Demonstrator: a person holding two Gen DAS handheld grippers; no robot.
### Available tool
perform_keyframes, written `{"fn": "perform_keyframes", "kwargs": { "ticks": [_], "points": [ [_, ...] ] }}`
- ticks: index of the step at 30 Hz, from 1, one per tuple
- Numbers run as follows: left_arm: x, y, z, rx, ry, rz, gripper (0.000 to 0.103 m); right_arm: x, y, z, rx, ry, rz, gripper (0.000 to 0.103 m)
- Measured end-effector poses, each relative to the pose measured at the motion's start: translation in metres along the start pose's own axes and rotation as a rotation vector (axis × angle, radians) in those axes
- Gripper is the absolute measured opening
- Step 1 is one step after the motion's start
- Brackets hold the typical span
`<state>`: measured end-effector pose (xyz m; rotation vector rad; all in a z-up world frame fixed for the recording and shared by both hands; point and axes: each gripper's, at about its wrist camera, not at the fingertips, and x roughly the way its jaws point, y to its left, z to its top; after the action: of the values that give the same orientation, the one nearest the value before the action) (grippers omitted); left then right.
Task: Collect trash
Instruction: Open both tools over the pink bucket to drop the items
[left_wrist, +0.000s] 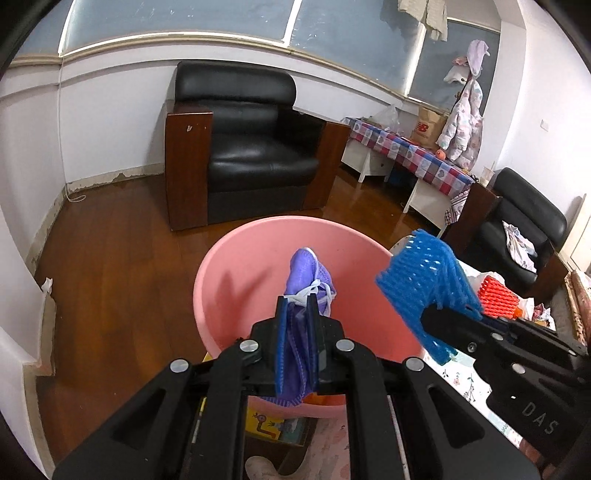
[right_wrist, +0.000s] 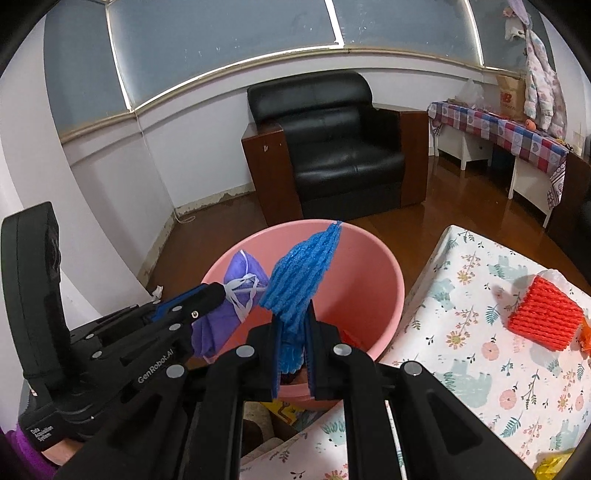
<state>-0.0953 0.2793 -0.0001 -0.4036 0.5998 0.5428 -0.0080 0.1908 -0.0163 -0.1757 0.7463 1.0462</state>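
Observation:
My left gripper (left_wrist: 297, 301) is shut on a purple face mask (left_wrist: 308, 273) with white ear loops and holds it over the pink basin (left_wrist: 236, 266). My right gripper (right_wrist: 293, 306) is shut on a blue foam net sleeve (right_wrist: 306, 266) and holds it over the same pink basin (right_wrist: 373, 258). In the left wrist view the blue foam net (left_wrist: 424, 280) hangs at the basin's right rim. In the right wrist view the mask (right_wrist: 236, 280) and the left gripper (right_wrist: 227, 290) sit just left of the net. A red foam net (right_wrist: 543, 317) lies on the floral-cloth table (right_wrist: 472, 362).
A black leather armchair (left_wrist: 243, 147) stands behind the basin on the wooden floor. A checked-cloth side table (left_wrist: 410, 151) runs along the right wall, with a second black chair (left_wrist: 517, 229) beside it. A yellow wrapper (right_wrist: 554, 467) lies at the table's near edge.

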Motion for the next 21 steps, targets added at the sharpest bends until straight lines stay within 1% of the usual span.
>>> {"fn": "perform_keyframes", "kwargs": {
  "ticks": [6,9,10,11,13,19,20,21],
  "points": [
    [0.003,0.006,0.0,-0.014,0.005,0.01,0.01,0.009,-0.001,0.0,0.0,0.013,-0.001,0.01],
    [0.004,0.005,-0.001,-0.017,0.007,0.008,0.01,0.01,-0.002,-0.001,0.003,0.014,0.001,0.013],
    [0.004,0.005,-0.001,-0.019,0.009,0.003,0.01,0.009,-0.002,-0.001,0.003,0.012,0.002,0.017],
    [0.004,0.003,-0.001,-0.021,0.011,0.001,0.01,0.009,-0.003,-0.001,0.005,0.008,0.002,0.024],
    [0.004,0.002,-0.003,-0.026,0.017,-0.004,0.01,0.008,-0.004,-0.002,0.007,-0.003,-0.003,0.032],
    [0.008,0.002,-0.003,-0.018,0.031,-0.007,0.014,0.005,-0.009,-0.002,0.015,-0.019,-0.008,0.036],
    [0.009,0.002,-0.002,-0.015,0.032,-0.006,0.015,0.004,-0.01,-0.002,0.017,-0.02,-0.009,0.037],
    [0.009,0.002,-0.002,-0.013,0.033,-0.004,0.023,0.003,-0.012,-0.003,0.02,-0.022,-0.012,0.038]
  ]
}}
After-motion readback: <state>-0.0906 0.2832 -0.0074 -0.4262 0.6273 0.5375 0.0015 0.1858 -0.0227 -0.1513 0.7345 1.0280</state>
